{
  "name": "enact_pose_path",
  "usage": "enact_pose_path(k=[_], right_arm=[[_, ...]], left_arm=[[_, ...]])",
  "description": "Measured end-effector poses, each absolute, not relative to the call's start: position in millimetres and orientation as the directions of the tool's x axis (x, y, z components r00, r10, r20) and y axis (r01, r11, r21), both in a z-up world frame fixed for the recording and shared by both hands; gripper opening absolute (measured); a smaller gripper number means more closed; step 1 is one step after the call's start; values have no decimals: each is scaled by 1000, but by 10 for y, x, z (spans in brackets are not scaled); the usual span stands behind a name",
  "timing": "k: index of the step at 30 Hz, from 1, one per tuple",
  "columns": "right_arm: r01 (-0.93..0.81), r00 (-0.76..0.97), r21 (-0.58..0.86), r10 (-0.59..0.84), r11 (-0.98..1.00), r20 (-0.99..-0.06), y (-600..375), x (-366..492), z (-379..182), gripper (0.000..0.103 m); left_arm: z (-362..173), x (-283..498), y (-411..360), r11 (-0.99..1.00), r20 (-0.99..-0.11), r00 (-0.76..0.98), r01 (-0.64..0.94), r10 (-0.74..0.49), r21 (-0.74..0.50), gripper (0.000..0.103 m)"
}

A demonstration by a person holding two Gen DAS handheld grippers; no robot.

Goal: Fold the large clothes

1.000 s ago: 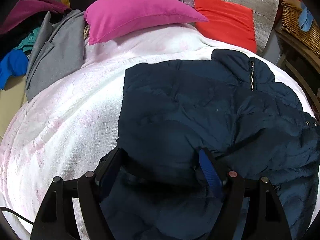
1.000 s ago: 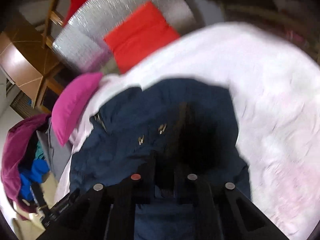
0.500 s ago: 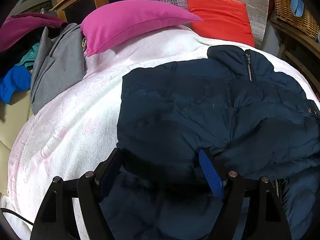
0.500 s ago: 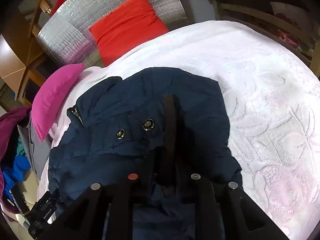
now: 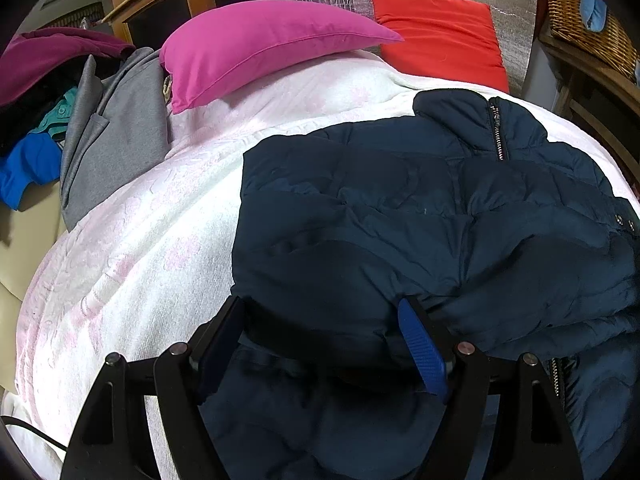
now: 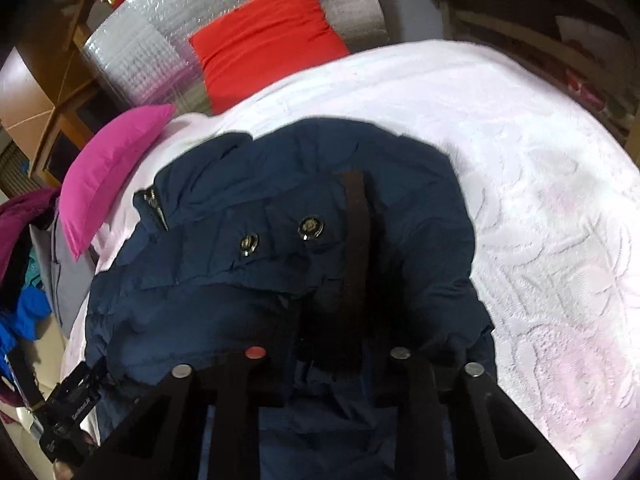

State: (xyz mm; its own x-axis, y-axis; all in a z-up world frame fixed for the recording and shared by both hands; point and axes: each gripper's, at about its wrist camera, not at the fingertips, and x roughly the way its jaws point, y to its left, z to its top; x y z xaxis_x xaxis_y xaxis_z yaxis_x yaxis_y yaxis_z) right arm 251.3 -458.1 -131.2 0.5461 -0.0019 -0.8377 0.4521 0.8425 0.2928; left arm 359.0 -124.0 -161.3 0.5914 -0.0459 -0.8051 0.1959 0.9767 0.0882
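Note:
A navy puffer jacket [image 5: 420,216] lies on the white bedspread [image 5: 132,264], collar and zip toward the pillows. My left gripper [image 5: 320,332] is at the jacket's near hem; its jaws stand apart with a thick fold of jacket bunched between them, blue pad [image 5: 422,352] showing on the right finger. In the right wrist view the jacket [image 6: 248,280] shows two snap buttons. My right gripper [image 6: 324,344] has its fingers buried under a raised fold of the jacket, jaws close together, apparently clamped on the fabric.
A pink pillow [image 5: 260,44] and a red cushion [image 5: 440,32] lie at the head of the bed against silver foil. A grey coat [image 5: 116,132] and other clothes are piled at the left. A wicker basket [image 5: 588,24] stands at the right.
Both grippers have carried the jacket's lower part up toward the collar; the cameras moved closer to the pillows. The right view has steadied from a blur.

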Motion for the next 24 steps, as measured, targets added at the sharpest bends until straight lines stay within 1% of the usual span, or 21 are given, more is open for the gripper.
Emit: enact_pose_path(k=[5, 8, 10, 14, 17, 20, 21, 22, 24], right_arm=[[470, 592, 295, -50, 832, -805, -4631, 2478, -1205, 20], [496, 574, 281, -67, 821, -816, -4687, 2502, -1272, 20], [499, 533, 287, -28, 818, -846, -4724, 2557, -1398, 21], [500, 531, 315, 2, 807, -848, -4780, 2550, -1360, 22], [509, 574, 397, 43, 764, -818, -4928, 2470, -1271, 22], [508, 644, 440, 13, 741, -765, -5115, 2322, -1101, 23], [512, 663, 459, 6, 727, -749, -5202, 2268, -1063, 30], [519, 670, 473, 5, 712, -742, -5270, 2231, -1056, 49], [540, 686, 509, 0, 670, -728, -5389, 2179, -1082, 76]], left_arm=[[-1609, 3590, -1236, 976, -805, 591, 198, -46, 89, 79], [-1611, 3591, -1239, 976, -805, 591, 197, -46, 89, 80], [-1612, 3590, -1240, 976, -805, 591, 197, -45, 89, 80], [-1601, 3599, -1215, 977, -813, 580, 198, -54, 77, 80], [-1499, 3607, -1122, 981, -809, 583, 188, -76, 44, 80], [-1335, 3627, -923, 988, -775, 626, 151, -81, 19, 80], [-1297, 3647, -839, 991, -766, 638, 132, -78, 9, 81], [-1278, 3678, -747, 994, -762, 643, 111, -77, -7, 81], [-1298, 3743, -601, 996, -769, 633, 84, -84, -40, 83]])
